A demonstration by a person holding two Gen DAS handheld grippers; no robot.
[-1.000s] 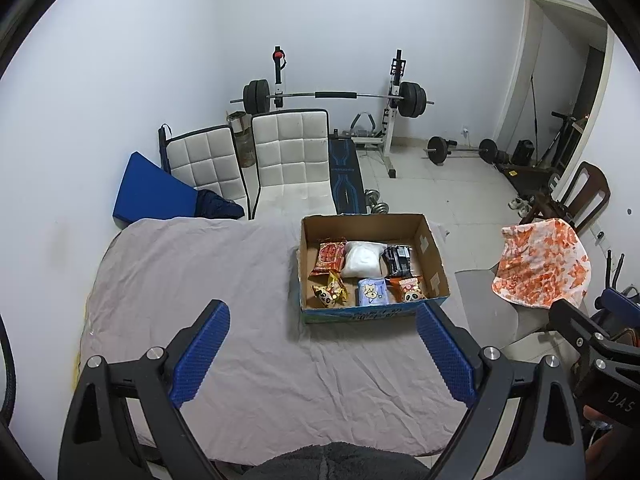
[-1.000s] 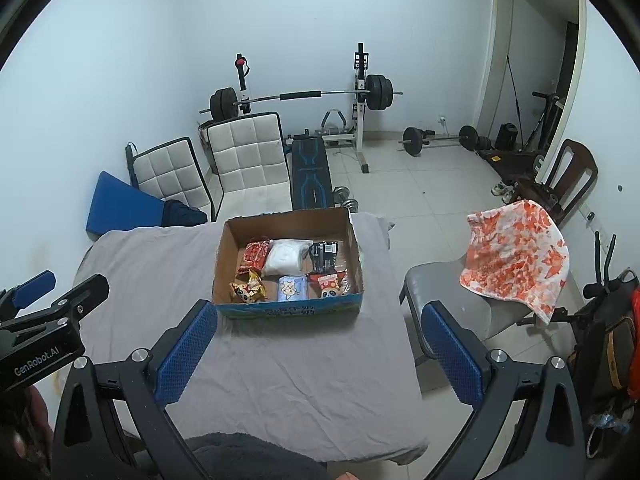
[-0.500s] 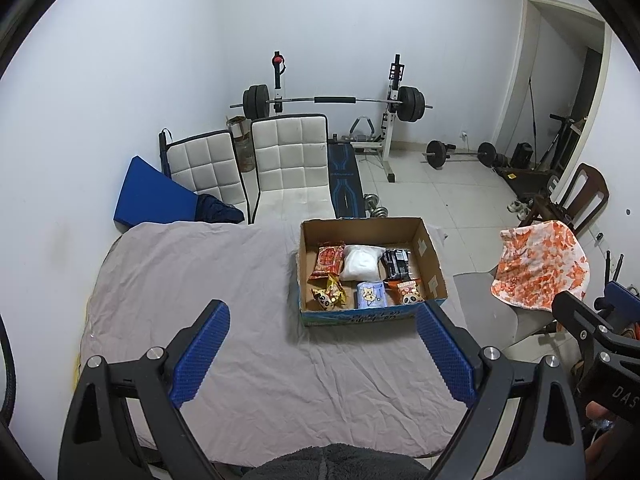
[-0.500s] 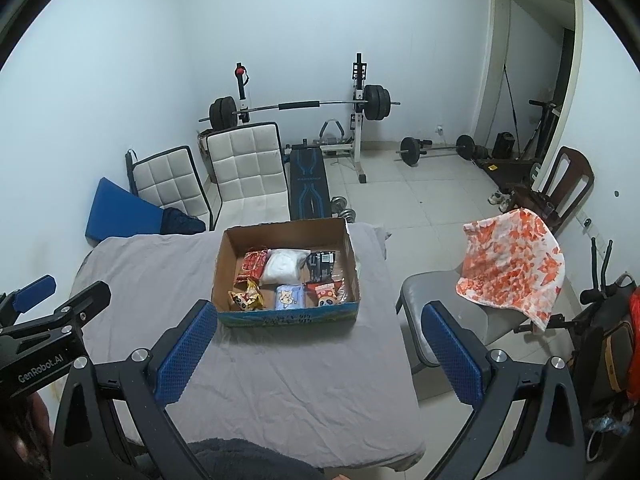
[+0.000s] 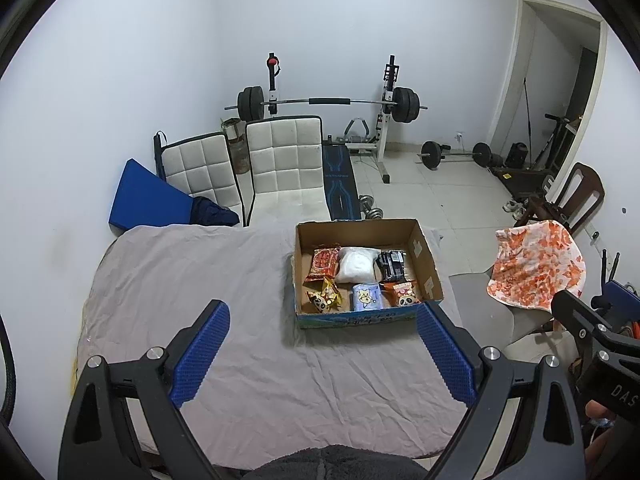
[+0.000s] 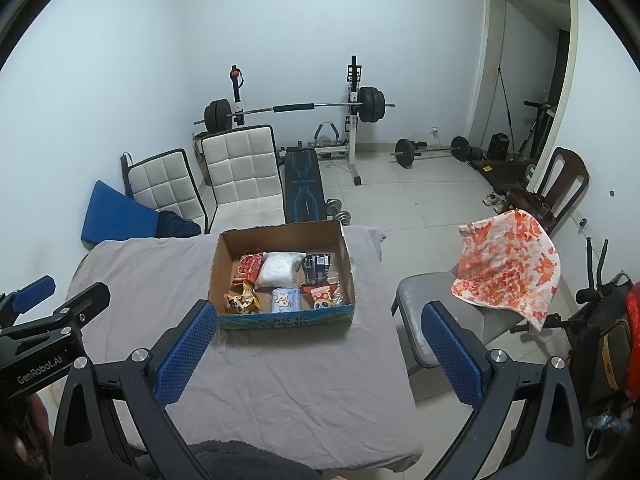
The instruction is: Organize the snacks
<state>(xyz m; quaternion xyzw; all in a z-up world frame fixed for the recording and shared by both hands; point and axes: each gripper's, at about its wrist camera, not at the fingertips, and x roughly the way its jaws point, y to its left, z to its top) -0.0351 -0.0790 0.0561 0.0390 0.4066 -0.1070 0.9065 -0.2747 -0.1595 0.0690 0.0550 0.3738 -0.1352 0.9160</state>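
An open cardboard box [image 5: 425, 258] [image 6: 221, 264] sits on the far right part of a table under a grey cloth [image 5: 192, 280] [image 6: 280, 380]. Inside lie several snack packs: a red pack [image 5: 322, 263], a white bag [image 5: 356, 266] [image 6: 280, 267], a black pack [image 5: 393, 266], a yellow panda pack [image 5: 325, 300], a blue pack [image 5: 366, 297] [image 6: 285, 300] and an orange panda pack [image 5: 404, 294]. My left gripper [image 5: 324, 318] hangs open above the cloth, short of the box, nothing between its fingers. My right gripper [image 6: 318, 318] is open too, in front of the box.
Two white padded chairs [image 5: 280, 160] and a blue cushion [image 5: 144, 200] stand behind the table. A grey chair draped with an orange-patterned towel [image 6: 508, 268] is to the right. A barbell rack [image 5: 328, 102], loose barbell and wooden chair [image 6: 560, 184] lie further back.
Both views have tilted up slightly, so the box sits a little lower in each picture. Both grippers stay open and nothing on the table has moved.
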